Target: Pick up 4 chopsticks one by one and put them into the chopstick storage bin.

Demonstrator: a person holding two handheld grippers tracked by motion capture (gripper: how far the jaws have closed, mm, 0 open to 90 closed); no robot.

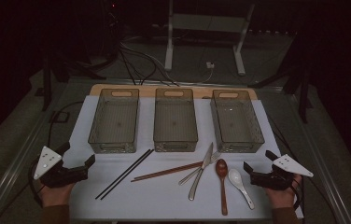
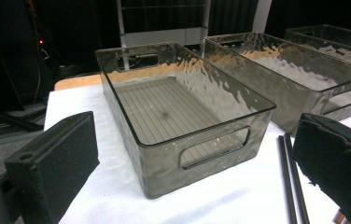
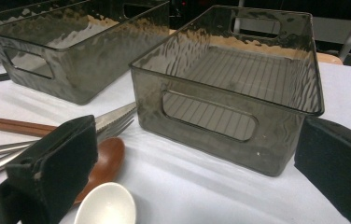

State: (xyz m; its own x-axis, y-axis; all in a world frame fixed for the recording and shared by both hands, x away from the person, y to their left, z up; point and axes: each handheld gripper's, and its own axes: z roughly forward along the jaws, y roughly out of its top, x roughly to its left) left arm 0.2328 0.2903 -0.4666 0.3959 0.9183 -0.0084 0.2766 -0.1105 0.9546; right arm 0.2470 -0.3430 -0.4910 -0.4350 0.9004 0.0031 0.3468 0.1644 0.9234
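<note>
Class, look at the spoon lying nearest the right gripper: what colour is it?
White: the ceramic spoon shows best in the high view, beside the brown wooden spoon.

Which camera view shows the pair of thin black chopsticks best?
The high view shows it best: the pair of thin black chopsticks lies there in full length on the white table cover, slanting up towards the middle bin. The left gripper view catches part of it beside the right jaw. The right gripper view catches a dark tip at its left edge.
</note>
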